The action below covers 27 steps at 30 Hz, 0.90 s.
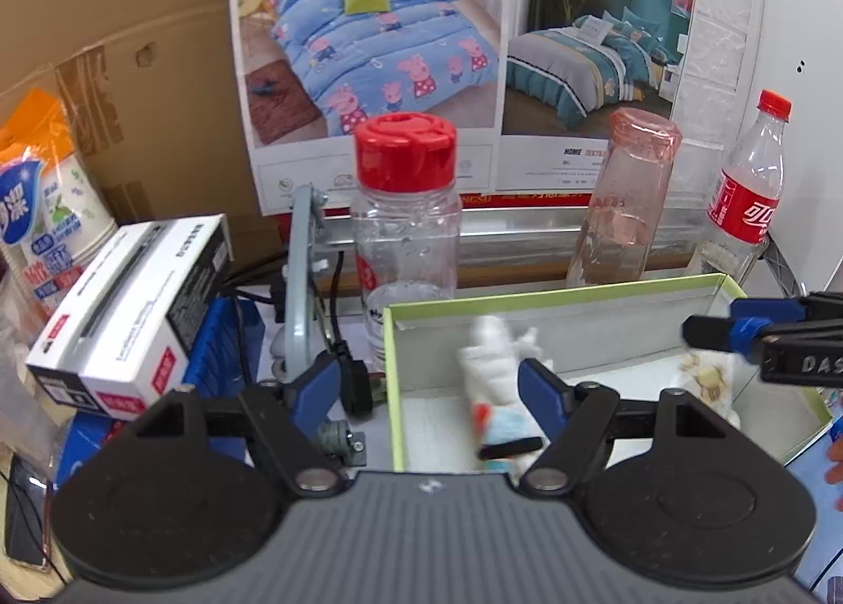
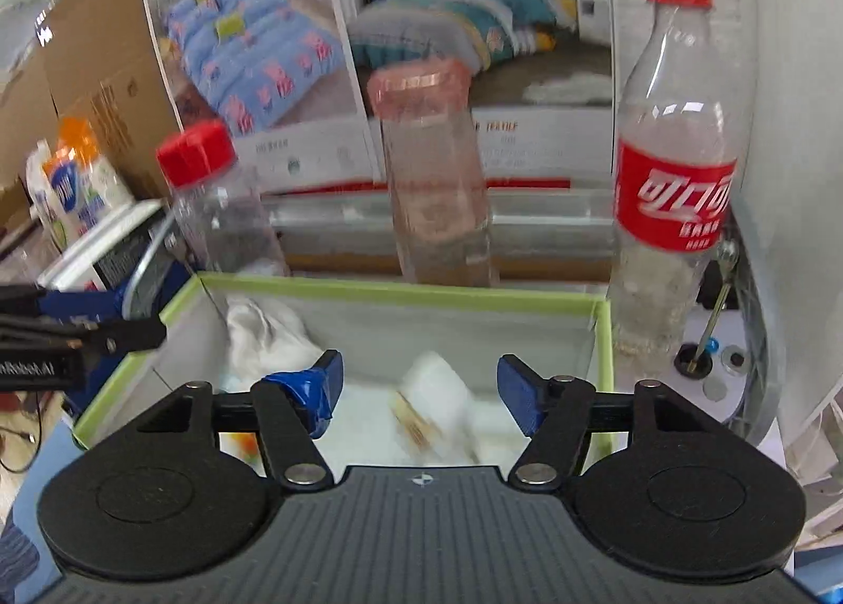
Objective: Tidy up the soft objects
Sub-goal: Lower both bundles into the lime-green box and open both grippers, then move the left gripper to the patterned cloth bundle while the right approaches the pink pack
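A green-rimmed white box (image 1: pixel 548 297) (image 2: pixel 400 290) lies on the table. A white soft toy with red and blue marks (image 1: pixel 495 382) lies in its left part; in the right wrist view it shows as a white bundle (image 2: pixel 263 335). A white cloth with a tan print (image 1: pixel 706 377) (image 2: pixel 437 403) lies in its right part. My left gripper (image 1: pixel 427 388) is open and empty over the box's left edge, its right finger beside the toy. My right gripper (image 2: pixel 419 390) is open and empty above the printed cloth; it also shows in the left wrist view (image 1: pixel 737 332).
Behind the box stand a red-capped clear jar (image 1: pixel 405 224) (image 2: pixel 216 214), an upturned pink cup (image 1: pixel 627 203) (image 2: pixel 432 172) and a cola bottle (image 1: pixel 748 193) (image 2: pixel 674 172). A white and black carton (image 1: pixel 131 319) and a wipes pack (image 1: pixel 42 214) lie at the left. Posters and cardboard form the back.
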Each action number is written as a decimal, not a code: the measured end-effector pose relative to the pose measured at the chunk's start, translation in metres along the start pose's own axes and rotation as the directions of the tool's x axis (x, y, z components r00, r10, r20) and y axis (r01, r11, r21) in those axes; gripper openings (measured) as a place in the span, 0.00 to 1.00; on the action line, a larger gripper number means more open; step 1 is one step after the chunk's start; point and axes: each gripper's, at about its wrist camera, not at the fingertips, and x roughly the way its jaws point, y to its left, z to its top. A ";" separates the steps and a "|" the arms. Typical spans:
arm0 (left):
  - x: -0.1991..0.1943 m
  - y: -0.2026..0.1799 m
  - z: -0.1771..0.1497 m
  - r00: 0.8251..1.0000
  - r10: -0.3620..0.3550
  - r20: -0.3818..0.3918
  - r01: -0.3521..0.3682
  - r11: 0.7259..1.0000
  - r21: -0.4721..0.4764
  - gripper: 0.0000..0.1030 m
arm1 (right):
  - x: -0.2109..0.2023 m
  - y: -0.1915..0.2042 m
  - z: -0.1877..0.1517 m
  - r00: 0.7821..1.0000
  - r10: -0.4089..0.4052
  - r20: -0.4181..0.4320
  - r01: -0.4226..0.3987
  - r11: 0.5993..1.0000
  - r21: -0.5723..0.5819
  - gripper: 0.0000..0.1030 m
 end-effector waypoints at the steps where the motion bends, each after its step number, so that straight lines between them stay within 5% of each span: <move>1: -0.004 0.001 -0.002 1.000 0.015 0.005 -0.015 1.000 0.001 0.74 | -0.005 0.000 0.000 1.000 -0.006 0.010 0.006 1.000 -0.004 0.52; 8: -0.056 0.009 -0.038 0.998 0.059 0.023 -0.060 0.998 0.032 0.74 | -0.057 0.005 -0.027 0.998 -0.045 0.048 0.047 0.999 -0.022 0.58; 17: -0.119 0.028 -0.115 0.998 0.058 -0.021 -0.059 0.998 -0.027 0.74 | -0.146 0.010 -0.125 0.984 -0.127 0.125 0.112 0.986 0.124 0.60; 24: -0.126 -0.026 -0.120 0.998 -0.064 -0.026 0.065 0.997 0.052 0.75 | -0.177 0.020 -0.151 0.980 -0.122 0.159 0.089 0.976 0.200 0.61; 27: -0.114 -0.057 -0.117 0.998 -0.034 -0.045 0.039 0.991 0.127 0.76 | -0.196 0.031 -0.151 0.970 -0.117 0.214 0.077 0.980 0.185 0.61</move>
